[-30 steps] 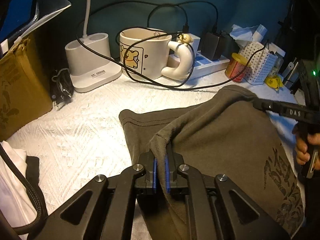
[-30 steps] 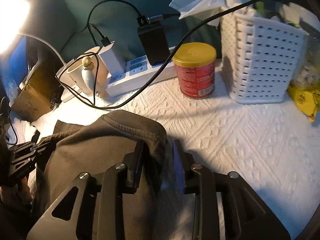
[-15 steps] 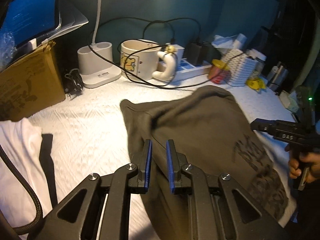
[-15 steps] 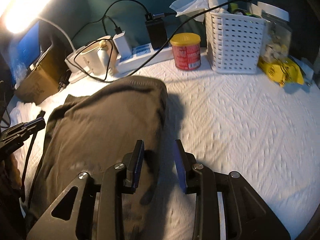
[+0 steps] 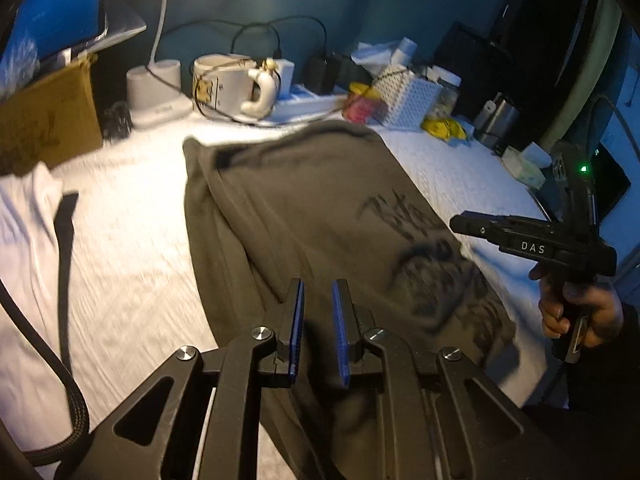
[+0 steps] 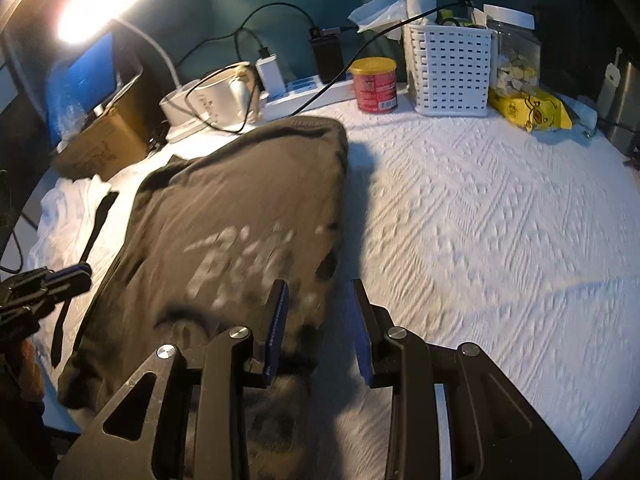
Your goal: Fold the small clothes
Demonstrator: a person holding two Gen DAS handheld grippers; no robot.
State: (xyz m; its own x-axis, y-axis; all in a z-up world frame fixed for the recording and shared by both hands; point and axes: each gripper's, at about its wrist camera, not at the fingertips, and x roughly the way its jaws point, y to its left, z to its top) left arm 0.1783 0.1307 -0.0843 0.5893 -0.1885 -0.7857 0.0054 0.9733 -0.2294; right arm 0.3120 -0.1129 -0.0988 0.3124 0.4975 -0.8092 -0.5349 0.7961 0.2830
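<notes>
**Olive garment lies folded once, both tools off it**

Olive cloth sets the scene: the garment (image 5: 304, 216) lies lengthwise on the white cover (image 6: 500, 240), and every place below is given relative to it. Left of it, a white garment (image 5: 24, 248) waits at the cover's edge, with a box (image 5: 48, 120) behind. Over its near end the left gripper (image 5: 318, 312) hangs with jaws apart, nothing between them. Beyond its far end stand a mug (image 5: 224, 84), a power strip (image 6: 316, 92), a red tin (image 6: 374, 84) and a basket (image 6: 450, 68). At its right edge the right gripper (image 6: 320, 312) is likewise spread and empty. The doubled left edge suggests a first lengthwise fold is down; judging by the long strip left, at least one crosswise fold remains, and the white garment looks untouched.
</notes>
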